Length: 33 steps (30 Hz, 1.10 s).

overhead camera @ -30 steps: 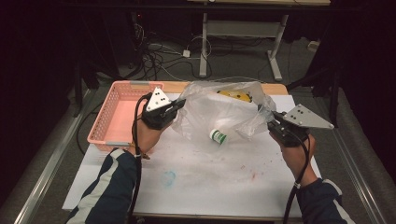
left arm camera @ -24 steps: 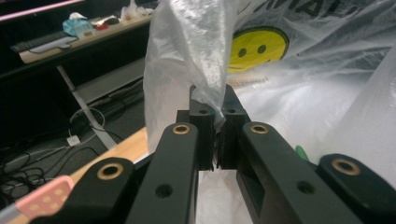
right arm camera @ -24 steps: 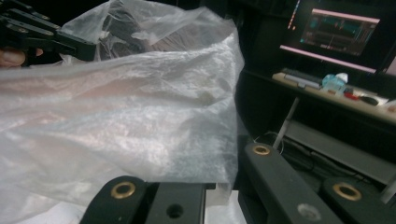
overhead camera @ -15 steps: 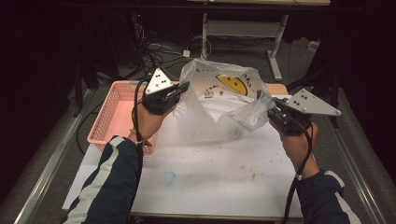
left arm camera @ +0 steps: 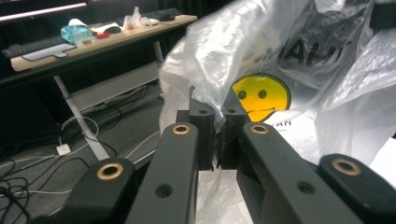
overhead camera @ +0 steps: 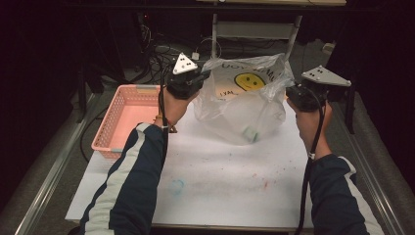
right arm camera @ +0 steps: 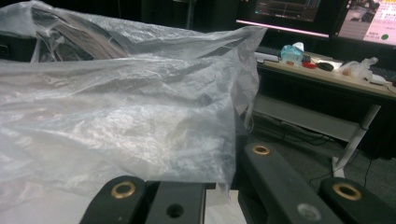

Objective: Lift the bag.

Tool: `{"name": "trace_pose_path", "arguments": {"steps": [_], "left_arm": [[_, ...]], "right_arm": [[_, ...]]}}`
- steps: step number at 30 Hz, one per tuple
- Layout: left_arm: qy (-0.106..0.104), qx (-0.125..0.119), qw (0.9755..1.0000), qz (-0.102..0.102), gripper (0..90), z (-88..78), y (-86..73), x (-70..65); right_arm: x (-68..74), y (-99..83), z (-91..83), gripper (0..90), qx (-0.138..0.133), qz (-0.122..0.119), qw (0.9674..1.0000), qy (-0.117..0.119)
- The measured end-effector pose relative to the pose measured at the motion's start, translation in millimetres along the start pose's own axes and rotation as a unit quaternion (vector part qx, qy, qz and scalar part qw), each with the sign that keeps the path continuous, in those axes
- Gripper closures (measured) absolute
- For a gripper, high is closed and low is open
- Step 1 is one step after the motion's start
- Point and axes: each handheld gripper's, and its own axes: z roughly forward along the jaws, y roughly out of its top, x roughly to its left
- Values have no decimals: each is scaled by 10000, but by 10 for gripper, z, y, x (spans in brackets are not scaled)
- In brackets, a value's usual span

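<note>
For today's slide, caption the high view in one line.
Both tools, left and right, hold a smiley-printed plastic bag above the table.

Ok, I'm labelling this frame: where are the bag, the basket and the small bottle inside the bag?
bag (overhead camera: pixel 230 110), high view, its clear front wall.
basket (overhead camera: pixel 103 135), high view, its left rim.
bottle (overhead camera: pixel 251 134), high view, its body seen through the bag's bottom.

Printed matter, as we find it: one clear plastic bag (overhead camera: pixel 244 105) bearing a yellow smiley face (left arm camera: pixel 261 97). We make out dark capital lettering above and below the face, but folds break it up, so we read no whole word.
</note>
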Motion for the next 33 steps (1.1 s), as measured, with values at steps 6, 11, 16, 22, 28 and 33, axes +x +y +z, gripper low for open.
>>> {"name": "trace_pose_path", "arguments": {"steps": [6, 11, 16, 22, 28, 33], "left_arm": [[258, 94, 9996, 41, 853, 114, 79, 77], [395, 153, 9991, -90, 851, 223, 107, 204], [612, 323, 9975, -169, 689, 400, 25, 243], [855, 449, 9950, -236, 483, 495, -34, 259], [1094, 228, 9936, -162, 467, 401, 94, 292], [1056, 143, 9941, -221, 405, 251, 101, 275]], "right_arm": [[-82, 33, 171, 900, 207, 26, 9995, -227], [-213, 91, 318, 900, 363, 160, 9985, -379], [-309, 84, 501, 900, 529, 172, 9970, -537], [-420, -53, 712, 900, 847, 184, 9935, -742], [-533, -122, 814, 900, 1017, 178, 9900, -957], [-596, -92, 868, 900, 1223, 58, 9860, -1133]]}}
